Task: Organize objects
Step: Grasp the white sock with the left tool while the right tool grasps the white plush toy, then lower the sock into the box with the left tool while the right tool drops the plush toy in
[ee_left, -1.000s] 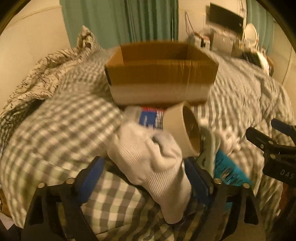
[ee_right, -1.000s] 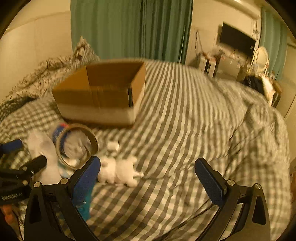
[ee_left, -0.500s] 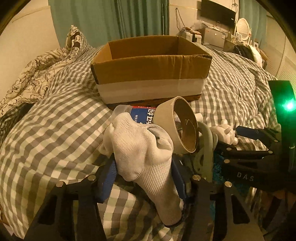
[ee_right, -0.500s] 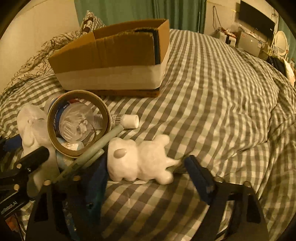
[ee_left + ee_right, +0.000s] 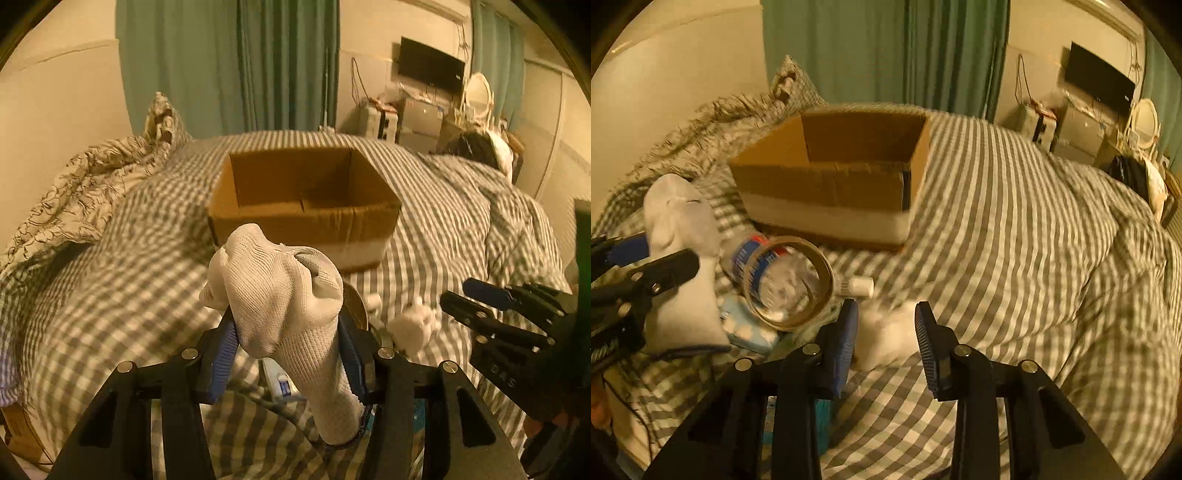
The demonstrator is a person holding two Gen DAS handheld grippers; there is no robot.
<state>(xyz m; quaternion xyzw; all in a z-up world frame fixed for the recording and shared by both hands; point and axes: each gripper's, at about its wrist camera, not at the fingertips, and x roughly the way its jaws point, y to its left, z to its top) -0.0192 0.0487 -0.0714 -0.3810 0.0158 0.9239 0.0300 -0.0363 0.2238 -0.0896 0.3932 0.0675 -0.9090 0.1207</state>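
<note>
The letters "DAS" seem to show on the right gripper [image 5: 514, 335], at four o'clock in the left wrist view.

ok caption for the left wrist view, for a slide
Left gripper holds a white sock before an open cardboard box on a checked bed.

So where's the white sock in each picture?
Left wrist: the white sock is in the bottom middle, pinched in the left gripper.
Right wrist: the same sock is at the far left, beside the tape roll.
Shared landmark: the cardboard box on the checked bed.
</note>
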